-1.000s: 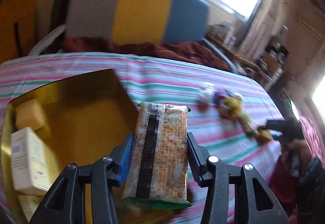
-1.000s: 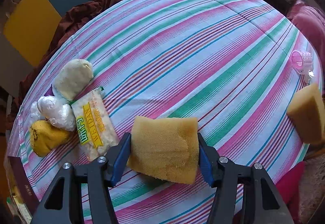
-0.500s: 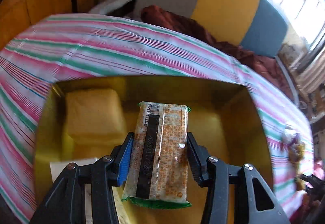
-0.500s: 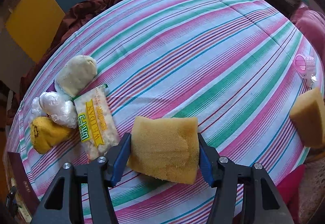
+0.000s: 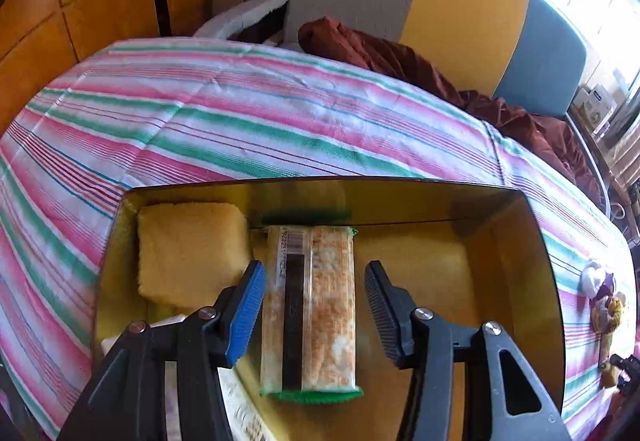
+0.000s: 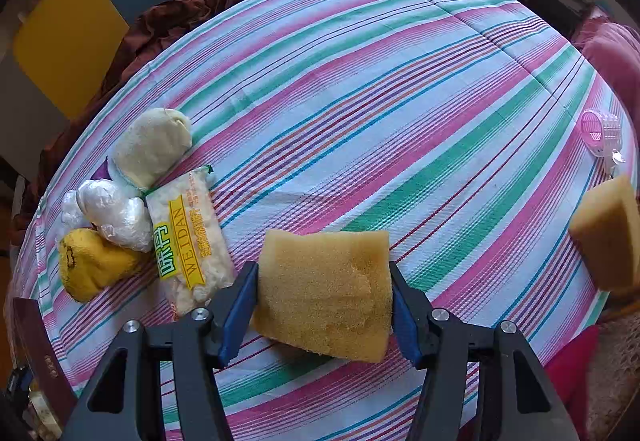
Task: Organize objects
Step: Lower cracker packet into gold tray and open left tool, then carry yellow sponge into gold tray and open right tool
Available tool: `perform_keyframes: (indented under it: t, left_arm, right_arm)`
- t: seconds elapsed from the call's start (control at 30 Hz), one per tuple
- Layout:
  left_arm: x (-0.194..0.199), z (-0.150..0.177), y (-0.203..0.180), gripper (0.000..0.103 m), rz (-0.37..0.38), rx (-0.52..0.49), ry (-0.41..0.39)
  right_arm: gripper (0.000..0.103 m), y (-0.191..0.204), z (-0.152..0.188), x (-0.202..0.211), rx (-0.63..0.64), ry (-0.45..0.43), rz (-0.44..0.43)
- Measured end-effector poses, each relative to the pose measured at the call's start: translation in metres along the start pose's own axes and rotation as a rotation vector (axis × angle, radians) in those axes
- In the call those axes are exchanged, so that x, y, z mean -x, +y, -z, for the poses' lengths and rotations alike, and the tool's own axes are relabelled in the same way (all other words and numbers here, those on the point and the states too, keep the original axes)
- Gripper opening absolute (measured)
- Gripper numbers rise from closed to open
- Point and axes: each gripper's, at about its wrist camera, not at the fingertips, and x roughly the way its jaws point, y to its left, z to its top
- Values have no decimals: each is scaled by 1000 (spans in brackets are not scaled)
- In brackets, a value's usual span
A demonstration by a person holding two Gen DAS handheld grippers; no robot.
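Observation:
An orange cracker packet lies in the gold box, next to a yellow sponge in the box's far left corner. My left gripper hangs over the packet, its jaws opening, with a gap showing on each side of the packet. My right gripper is shut on another yellow sponge, held above the striped cloth. To its left lie a white snack bag, a cream roll, a plastic-wrapped bundle and a yellow cloth item.
A white carton sits in the box's near left corner. A third sponge and a small pink basket lie at the table's right edge. A chair with brown cloth stands behind the table.
The left gripper carried the packet leftward over the box and lowered it inside, then its fingers parted from the packet. The right gripper and its sponge kept still.

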Motion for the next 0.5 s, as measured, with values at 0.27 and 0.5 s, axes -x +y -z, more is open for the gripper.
perform_keyframes:
  t: [0.27,0.5]
  left_arm:
    - [61,36,-15,52,57,-99,-127]
    - [104,86,-25,52,97,-170,-188]
  right_arm:
    - [61,-6,-2,9,-24,-22,-8]
    - [61,-6,-4,33,-30,-137,-79]
